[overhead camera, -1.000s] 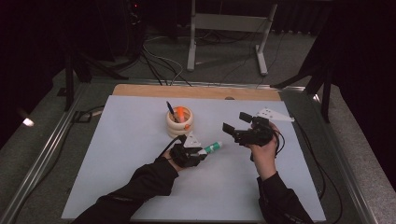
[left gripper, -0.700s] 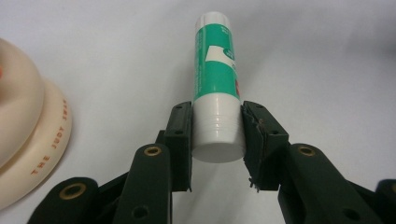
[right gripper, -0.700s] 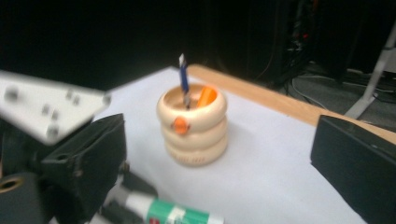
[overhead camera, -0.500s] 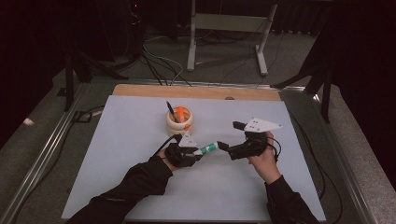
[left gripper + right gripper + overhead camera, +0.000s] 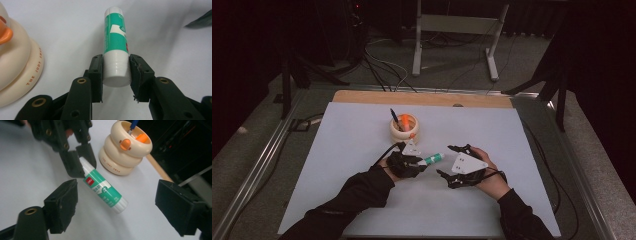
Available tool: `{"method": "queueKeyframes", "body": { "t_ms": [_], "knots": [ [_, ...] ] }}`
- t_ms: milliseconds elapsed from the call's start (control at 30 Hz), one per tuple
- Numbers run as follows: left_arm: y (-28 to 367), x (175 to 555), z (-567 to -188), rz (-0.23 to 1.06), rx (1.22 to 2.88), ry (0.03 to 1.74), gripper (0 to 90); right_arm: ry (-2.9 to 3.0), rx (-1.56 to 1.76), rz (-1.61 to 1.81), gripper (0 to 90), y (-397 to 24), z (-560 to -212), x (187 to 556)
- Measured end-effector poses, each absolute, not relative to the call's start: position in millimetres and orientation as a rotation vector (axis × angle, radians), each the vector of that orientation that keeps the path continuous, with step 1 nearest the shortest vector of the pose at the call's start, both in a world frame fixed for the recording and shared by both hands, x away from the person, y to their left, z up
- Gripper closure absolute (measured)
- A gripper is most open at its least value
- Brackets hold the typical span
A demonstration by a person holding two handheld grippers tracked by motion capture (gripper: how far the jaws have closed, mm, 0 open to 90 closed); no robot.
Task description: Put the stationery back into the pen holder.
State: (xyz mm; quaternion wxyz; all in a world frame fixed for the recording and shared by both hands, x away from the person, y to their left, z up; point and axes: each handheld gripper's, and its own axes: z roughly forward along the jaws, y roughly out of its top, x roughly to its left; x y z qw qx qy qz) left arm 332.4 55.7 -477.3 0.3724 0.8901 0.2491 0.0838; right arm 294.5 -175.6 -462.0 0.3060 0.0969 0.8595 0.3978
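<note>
Glue stick (image 5: 432, 159), green and white, sits just right of centre in the high view, its left end clamped in the left tongs (image 5: 418, 163) above the white desk (image 5: 352, 150). The right tongs (image 5: 451, 162) lie just right of it, apart from it, and a cream pen holder (image 5: 404, 128) stands above them. In the left gripper view the two black pads pinch the stick's white base at frame centre, the holder at the left edge. In the right gripper view the stick slants across the middle between the right tongs' wide-apart jaws, which have just been closing and touch nothing; the holder stands upper centre.
</note>
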Motion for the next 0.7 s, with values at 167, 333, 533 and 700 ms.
{"method": "queueKeyframes", "body": {
  "t_ms": [167,333,533,700],
  "knots": [
    [56,333,-476,0.217,2.281,0.640,66.5,2.235,0.120,0.944,29.7,-167,-474,287],
    [55,334,-476,0.206,2.277,0.646,66.5,2.162,-0.018,0.794,35.8,-158,-487,281],
    [53,334,-474,0.204,2.274,0.647,66.5,2.117,-0.103,0.658,42.8,-150,-497,282],
    [50,334,-472,0.199,2.270,0.654,66.5,2.067,-0.151,0.570,47.4,-143,-503,281]
  ]
}}
